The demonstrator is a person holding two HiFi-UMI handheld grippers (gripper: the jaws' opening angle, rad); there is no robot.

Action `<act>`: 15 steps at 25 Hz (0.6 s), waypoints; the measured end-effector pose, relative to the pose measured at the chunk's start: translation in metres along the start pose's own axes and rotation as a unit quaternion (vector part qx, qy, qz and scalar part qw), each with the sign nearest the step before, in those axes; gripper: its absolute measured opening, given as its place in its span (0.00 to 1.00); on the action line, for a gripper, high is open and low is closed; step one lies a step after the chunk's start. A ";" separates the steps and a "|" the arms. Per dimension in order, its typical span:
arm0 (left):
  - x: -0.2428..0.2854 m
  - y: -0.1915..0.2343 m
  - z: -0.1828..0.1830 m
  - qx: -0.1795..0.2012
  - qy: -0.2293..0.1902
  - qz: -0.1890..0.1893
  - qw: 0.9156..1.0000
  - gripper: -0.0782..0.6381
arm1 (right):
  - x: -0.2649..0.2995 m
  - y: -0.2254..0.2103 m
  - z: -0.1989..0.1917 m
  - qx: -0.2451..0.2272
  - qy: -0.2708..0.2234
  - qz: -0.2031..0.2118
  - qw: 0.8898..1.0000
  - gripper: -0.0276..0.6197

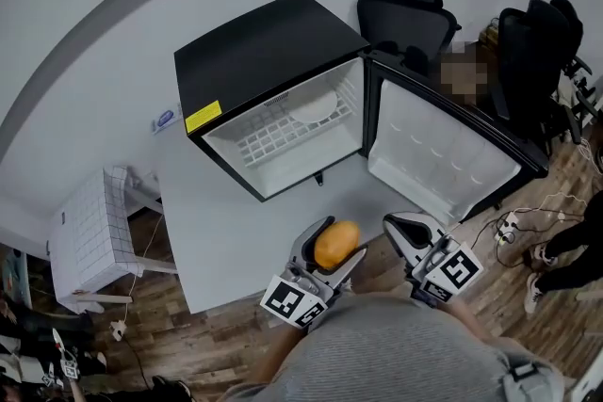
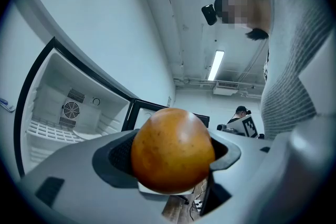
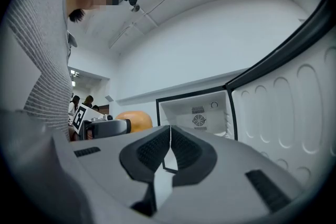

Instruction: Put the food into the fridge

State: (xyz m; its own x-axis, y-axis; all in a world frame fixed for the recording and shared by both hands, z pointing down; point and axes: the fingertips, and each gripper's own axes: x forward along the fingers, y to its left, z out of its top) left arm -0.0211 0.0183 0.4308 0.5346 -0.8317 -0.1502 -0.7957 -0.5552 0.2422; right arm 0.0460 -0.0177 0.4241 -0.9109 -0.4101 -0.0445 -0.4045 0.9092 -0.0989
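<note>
Fruit (image 1: 336,245): orange-yellow, smooth, slightly egg-shaped. It is held in the air over the near edge of the desk (image 1: 236,240), short of the fridge (image 1: 264,42) and level with its open front.

Left claw (image 1: 335,249) is clenched on the fruit, one pad on each flank. The left gripper view shows the fruit (image 2: 172,149) filling the gap between the jaws. The grip sits at the widest part, probably so the round skin does not slip out forward.

Axis: the fruit is close to round, so this reading is weak. In the head view the long axis seems to run along the jaws, away from the person and up-right toward the fridge mouth. In the left gripper view the narrower end appears to point upward.

Right claw (image 1: 400,226) is shut with the pads touching and nothing between them, as seen in its own view (image 3: 169,144). It hangs beside the left claw, near the lower corner of the door (image 1: 443,151), and seems to be kept idle out of the way.

The door is swung fully open to the right, leaving a clear path. Inside are a wire shelf (image 1: 273,141) and a white plate (image 1: 316,108) at the back. The shelf front is bare, a likely landing spot.
</note>
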 end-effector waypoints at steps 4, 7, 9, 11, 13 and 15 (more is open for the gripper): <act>0.005 0.031 0.009 0.001 -0.005 -0.003 1.000 0.60 | 0.032 -0.007 0.003 -0.008 0.000 0.001 1.000 0.06; 0.007 0.051 0.014 0.001 -0.005 -0.008 1.000 0.60 | 0.052 -0.014 0.002 -0.010 0.000 -0.004 1.000 0.06; 0.008 0.062 0.016 0.000 -0.002 -0.014 1.000 0.60 | 0.064 -0.018 0.002 -0.010 -0.001 -0.009 1.000 0.06; 0.009 0.072 0.016 0.002 0.002 -0.020 1.000 0.60 | 0.074 -0.020 0.000 -0.008 -0.002 -0.013 1.000 0.06; 0.010 0.080 0.016 0.004 0.006 -0.022 1.000 0.60 | 0.082 -0.021 -0.003 -0.005 0.002 -0.013 1.000 0.06; 0.012 0.086 0.016 -0.001 0.006 -0.019 1.000 0.60 | 0.087 -0.021 -0.006 -0.004 0.009 -0.007 1.000 0.06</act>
State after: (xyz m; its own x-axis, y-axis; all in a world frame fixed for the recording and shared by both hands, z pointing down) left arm -0.0876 -0.0392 0.4342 0.5681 -0.8097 -0.1470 -0.7743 -0.5865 0.2378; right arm -0.0257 -0.0717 0.4283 -0.9062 -0.4222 -0.0259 -0.4184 0.9036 -0.0916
